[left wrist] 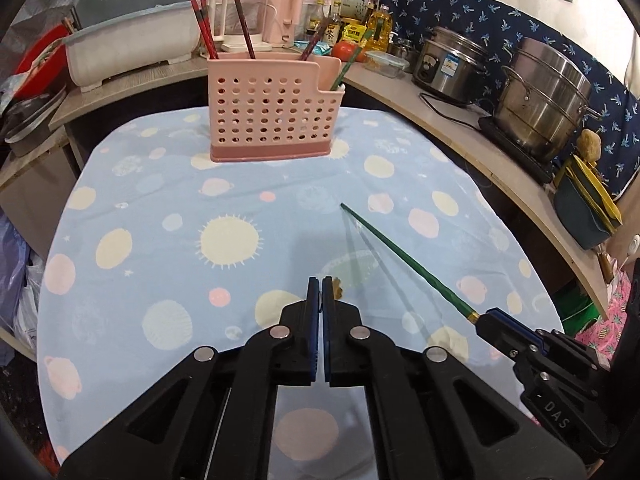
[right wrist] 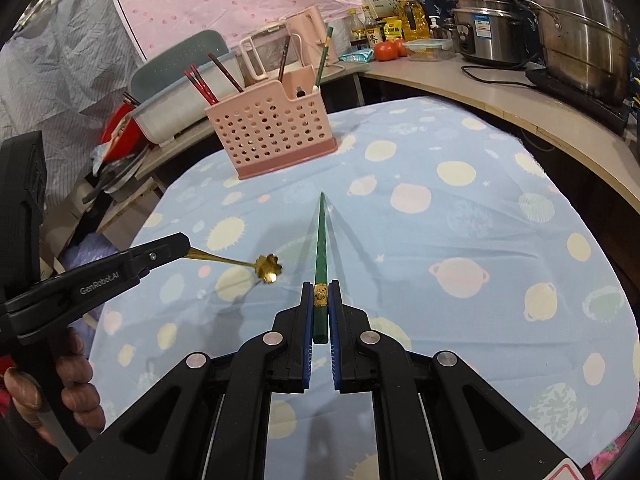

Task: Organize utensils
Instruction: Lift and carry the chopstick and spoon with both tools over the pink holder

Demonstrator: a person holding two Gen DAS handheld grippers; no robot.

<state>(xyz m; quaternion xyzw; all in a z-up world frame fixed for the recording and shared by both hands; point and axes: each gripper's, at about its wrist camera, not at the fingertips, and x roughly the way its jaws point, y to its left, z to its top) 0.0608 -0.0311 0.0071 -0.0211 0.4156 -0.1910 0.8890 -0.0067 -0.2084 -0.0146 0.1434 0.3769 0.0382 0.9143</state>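
A pink perforated utensil holder point(left wrist: 274, 114) stands at the far side of the table; it also shows in the right wrist view point(right wrist: 276, 130). It holds several red and dark chopsticks and one green chopstick point(right wrist: 322, 60). My right gripper point(right wrist: 321, 298) is shut on a green chopstick point(right wrist: 321, 248) by its thick end, held above the table with the tip pointing toward the holder; it shows in the left wrist view point(left wrist: 404, 256). My left gripper point(left wrist: 322, 284) is shut on a gold flower-shaped spoon point(right wrist: 267, 269) by its handle, held above the cloth.
The table wears a light blue planet-print cloth point(left wrist: 160, 208). A counter wraps behind and to the right with steel pots point(left wrist: 544, 96), a rice cooker point(left wrist: 448, 66), bottles, a pink kettle point(left wrist: 284, 12) and a dish rack point(left wrist: 132, 40).
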